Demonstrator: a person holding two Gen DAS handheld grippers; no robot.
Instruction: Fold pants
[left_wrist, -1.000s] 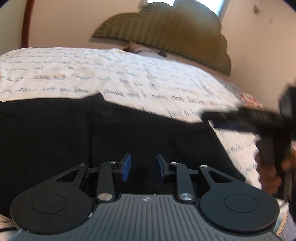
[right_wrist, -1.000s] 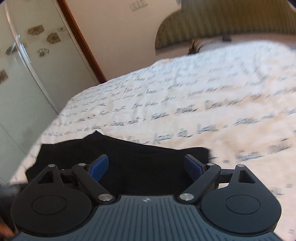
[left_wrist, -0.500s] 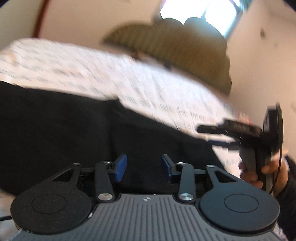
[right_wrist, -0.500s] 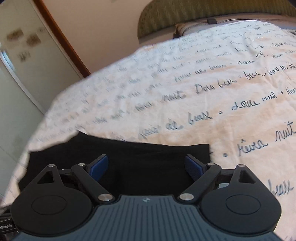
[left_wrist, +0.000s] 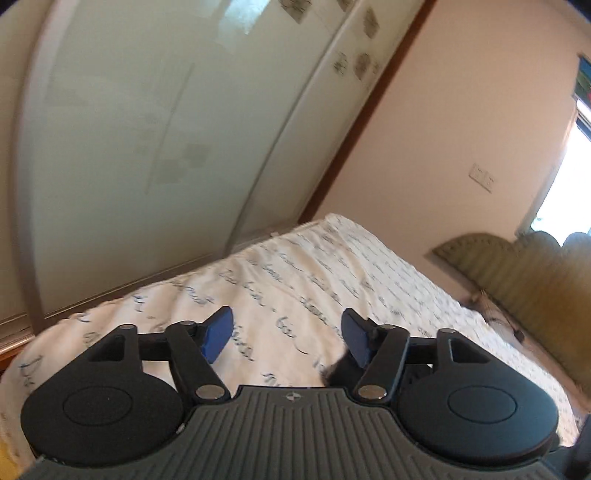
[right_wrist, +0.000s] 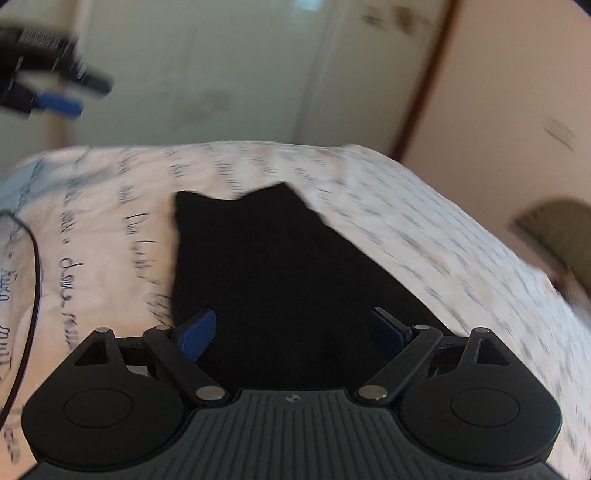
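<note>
The black pants (right_wrist: 280, 280) lie flat on the white bedspread with blue script (right_wrist: 424, 236), stretching away from my right gripper (right_wrist: 295, 332). That gripper is open and empty, hovering over the near end of the pants. My left gripper (left_wrist: 286, 334) is open and empty, raised over the bedspread (left_wrist: 295, 280); only a black corner of the pants (left_wrist: 338, 371) shows by its right finger. The left gripper also shows blurred in the right wrist view (right_wrist: 48, 88), high at the upper left.
Pale sliding wardrobe doors (left_wrist: 147, 129) stand beyond the bed's far edge. A green padded headboard (left_wrist: 535, 273) is at the right. A thin black cable (right_wrist: 31, 258) runs over the bedspread at the left.
Both grippers have swung round to face the wardrobe. The left one has opened wider and lifted off the pants. The right one now looks along the length of the pants.
</note>
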